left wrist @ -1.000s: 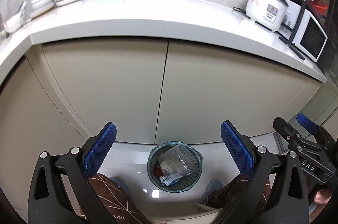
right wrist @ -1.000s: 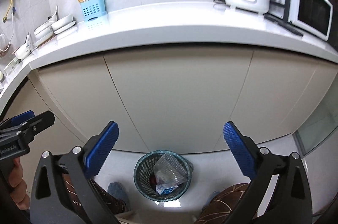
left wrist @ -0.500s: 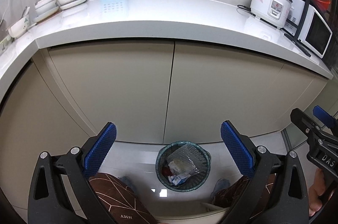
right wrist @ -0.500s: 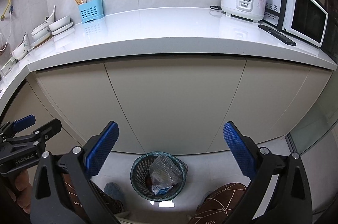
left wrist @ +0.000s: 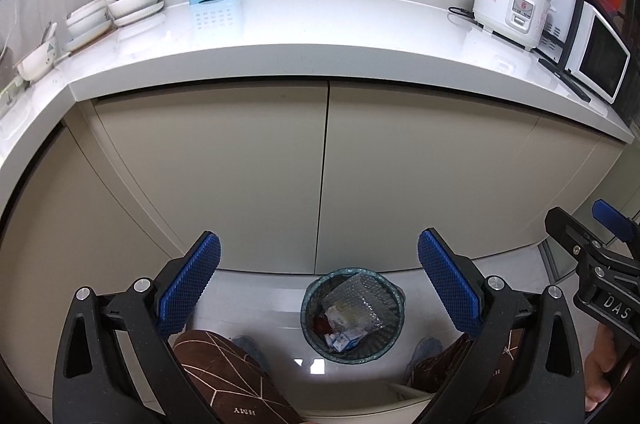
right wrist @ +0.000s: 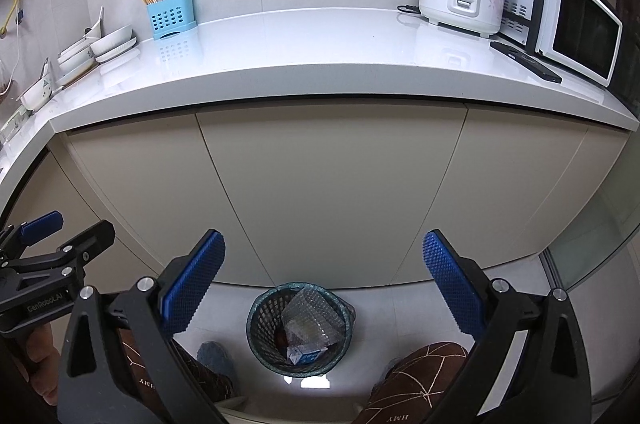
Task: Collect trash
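**Trash in the basket, both grippers empty**

The task looks close to done: the round dark-green mesh wastebasket (left wrist: 352,316) on the pale floor below the beige cabinets already holds crumpled clear bubble wrap (left wrist: 362,304) and a small blue-and-white carton (right wrist: 306,355). No loose trash shows on the glossy white countertop (left wrist: 304,28). The left gripper (left wrist: 319,284) and right gripper (right wrist: 324,282) are both spread wide, holding nothing, above the basket.

"DAS" on right claw (left wrist: 612,308) | "GenRobot.AI" on left claw (right wrist: 44,302) | "HMY" on trousers (left wrist: 244,411)
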`<state>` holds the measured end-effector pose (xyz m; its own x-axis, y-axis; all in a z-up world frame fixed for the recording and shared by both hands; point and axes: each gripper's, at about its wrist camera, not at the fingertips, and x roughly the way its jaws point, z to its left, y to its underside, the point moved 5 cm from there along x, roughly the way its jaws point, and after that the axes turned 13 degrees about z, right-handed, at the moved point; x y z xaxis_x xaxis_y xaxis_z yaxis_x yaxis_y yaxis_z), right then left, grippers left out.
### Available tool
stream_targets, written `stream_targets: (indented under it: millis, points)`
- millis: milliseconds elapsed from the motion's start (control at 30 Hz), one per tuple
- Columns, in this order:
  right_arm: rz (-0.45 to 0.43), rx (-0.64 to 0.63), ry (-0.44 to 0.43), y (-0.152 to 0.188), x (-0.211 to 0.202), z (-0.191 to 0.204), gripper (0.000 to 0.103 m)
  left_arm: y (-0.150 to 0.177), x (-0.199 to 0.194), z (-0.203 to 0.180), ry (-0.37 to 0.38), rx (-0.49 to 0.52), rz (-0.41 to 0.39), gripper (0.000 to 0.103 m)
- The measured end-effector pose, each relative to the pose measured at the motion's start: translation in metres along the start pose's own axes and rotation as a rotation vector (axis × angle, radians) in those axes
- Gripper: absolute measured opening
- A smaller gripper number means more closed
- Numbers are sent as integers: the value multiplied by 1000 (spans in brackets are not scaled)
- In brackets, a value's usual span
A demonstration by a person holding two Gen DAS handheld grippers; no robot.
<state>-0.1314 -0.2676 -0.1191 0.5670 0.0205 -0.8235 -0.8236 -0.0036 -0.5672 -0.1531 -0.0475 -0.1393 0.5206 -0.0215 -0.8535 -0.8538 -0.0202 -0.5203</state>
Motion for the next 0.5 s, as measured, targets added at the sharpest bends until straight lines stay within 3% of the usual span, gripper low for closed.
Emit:
stream_targets:
  millis: [500]
  points:
    - [-1,2,3,-1,-4,3,95,-1,-7,0,-12,6,-7,97]
